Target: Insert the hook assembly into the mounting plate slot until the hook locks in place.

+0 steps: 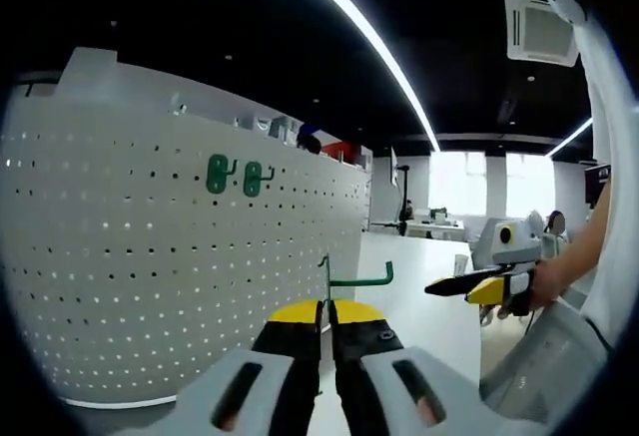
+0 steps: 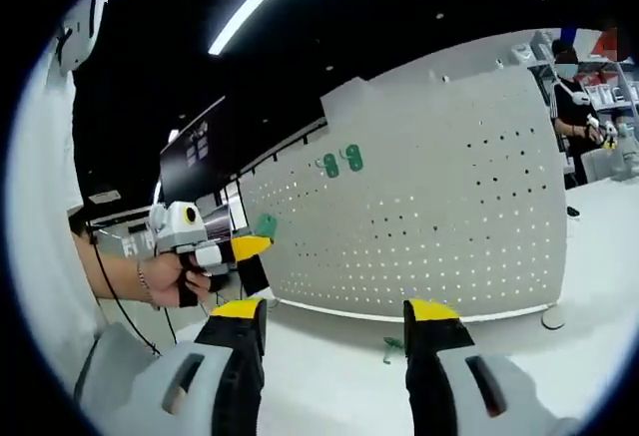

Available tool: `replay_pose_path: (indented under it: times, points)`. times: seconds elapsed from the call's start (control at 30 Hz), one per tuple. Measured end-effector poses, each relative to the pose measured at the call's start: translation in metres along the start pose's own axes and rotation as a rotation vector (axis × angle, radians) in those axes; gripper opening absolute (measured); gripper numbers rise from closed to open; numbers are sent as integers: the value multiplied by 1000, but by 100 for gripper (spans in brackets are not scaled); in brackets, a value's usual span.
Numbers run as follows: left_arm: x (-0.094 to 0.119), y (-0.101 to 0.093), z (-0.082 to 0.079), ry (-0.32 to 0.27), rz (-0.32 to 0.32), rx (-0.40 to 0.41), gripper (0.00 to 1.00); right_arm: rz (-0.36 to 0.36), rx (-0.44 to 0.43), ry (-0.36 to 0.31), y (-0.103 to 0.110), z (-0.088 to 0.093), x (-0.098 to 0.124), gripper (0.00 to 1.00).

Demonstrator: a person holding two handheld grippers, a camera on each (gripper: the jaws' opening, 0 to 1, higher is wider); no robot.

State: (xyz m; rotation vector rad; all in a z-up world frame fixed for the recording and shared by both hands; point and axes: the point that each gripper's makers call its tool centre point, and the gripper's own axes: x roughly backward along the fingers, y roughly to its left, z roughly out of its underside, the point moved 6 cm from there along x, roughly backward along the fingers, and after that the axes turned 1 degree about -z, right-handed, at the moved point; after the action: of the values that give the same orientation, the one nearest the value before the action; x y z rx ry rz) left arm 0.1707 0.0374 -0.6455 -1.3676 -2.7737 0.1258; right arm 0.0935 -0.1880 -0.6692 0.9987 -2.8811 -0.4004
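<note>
The white pegboard (image 1: 190, 256) stands upright on the white table (image 1: 419, 296) and is the biggest thing in both views; in the right gripper view it (image 2: 439, 207) rises behind the table (image 2: 329, 366). Two green hooks (image 1: 232, 176) are already hanging high on the board, side by side. The left gripper (image 1: 326, 328) has its jaws closed on a green hook (image 1: 349, 278), held by its stem with the arm pointing to the side, near the board but not touching it. The right gripper (image 2: 334, 328) has its jaws wide apart and holds nothing; one more small green hook (image 2: 392, 346) lies on the table between its tips. I judge that the step in hand is carrying the held hook toward the board. The next move calls for aligning its back tabs with a row of holes, then pushing in until it locks.
</note>
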Motion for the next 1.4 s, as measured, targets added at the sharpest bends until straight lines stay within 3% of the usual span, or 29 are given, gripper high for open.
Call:
replay_pose_path:
  times: [0.3,0.6,1.4]
  points:
    - [1,-1,2,4,-2,4,2,-72,17,-34,15,-13,-6,56]
    - [0,-1,2,4,-5,2,2,-86,11,-15,17,-10,-11,55]
    - [3,-6,4,5,-11,6,2,-178,-23,-10,38,-9,-50,51]
